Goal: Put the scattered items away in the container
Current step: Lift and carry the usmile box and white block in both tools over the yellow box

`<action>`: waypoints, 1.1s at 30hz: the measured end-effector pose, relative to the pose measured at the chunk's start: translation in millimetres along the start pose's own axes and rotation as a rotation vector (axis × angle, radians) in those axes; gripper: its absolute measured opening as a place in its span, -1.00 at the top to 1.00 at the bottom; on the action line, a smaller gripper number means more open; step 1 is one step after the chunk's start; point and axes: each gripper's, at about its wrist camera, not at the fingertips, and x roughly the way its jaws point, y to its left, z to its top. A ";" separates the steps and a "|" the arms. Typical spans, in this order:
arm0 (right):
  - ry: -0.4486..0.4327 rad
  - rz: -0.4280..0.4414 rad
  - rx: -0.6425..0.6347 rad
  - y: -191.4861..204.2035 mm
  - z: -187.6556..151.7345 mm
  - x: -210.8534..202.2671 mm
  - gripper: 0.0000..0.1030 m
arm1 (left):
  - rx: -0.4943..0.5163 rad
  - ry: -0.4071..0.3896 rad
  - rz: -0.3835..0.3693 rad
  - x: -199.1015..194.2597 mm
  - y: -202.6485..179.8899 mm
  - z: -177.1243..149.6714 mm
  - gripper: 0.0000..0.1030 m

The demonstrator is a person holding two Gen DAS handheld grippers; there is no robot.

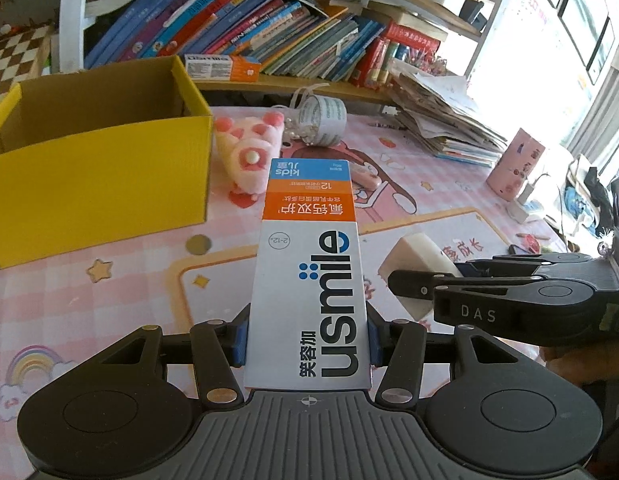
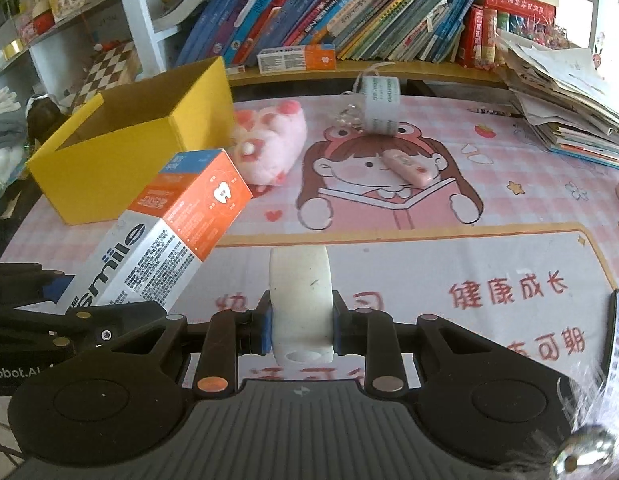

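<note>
The toothpaste box [image 1: 309,264], centre frame, is clamped in the left gripper [image 1: 307,344]; its fingers pinch the box's sides. The right gripper [image 2: 301,330] grips a white tape roll [image 2: 300,300]. Judged mid-carry: both need lifting over the yellow box [image 1: 97,168], upper left, while a plush toy [image 2: 269,144] lies on the desk [image 2: 429,260].

You're at a desk with a pink cartoon mat [image 2: 429,208]; white-framed bookshelf [image 2: 137,20] behind it, packed with leaning books [image 2: 349,12]; messy paper stack [image 1: 441,116] on the right; bright window [image 1: 581,20] far right, daylight washing that side out.
</note>
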 end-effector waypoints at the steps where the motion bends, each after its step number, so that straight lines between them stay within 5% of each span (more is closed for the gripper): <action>1: -0.002 -0.001 0.000 5.3 -1.5 -1.2 0.52 | 0.001 -0.001 0.000 -3.4 3.0 -2.2 0.01; 33: -0.016 0.071 -0.163 132.5 -15.9 -6.8 0.52 | -0.117 -0.091 0.065 -84.5 85.8 -49.4 0.01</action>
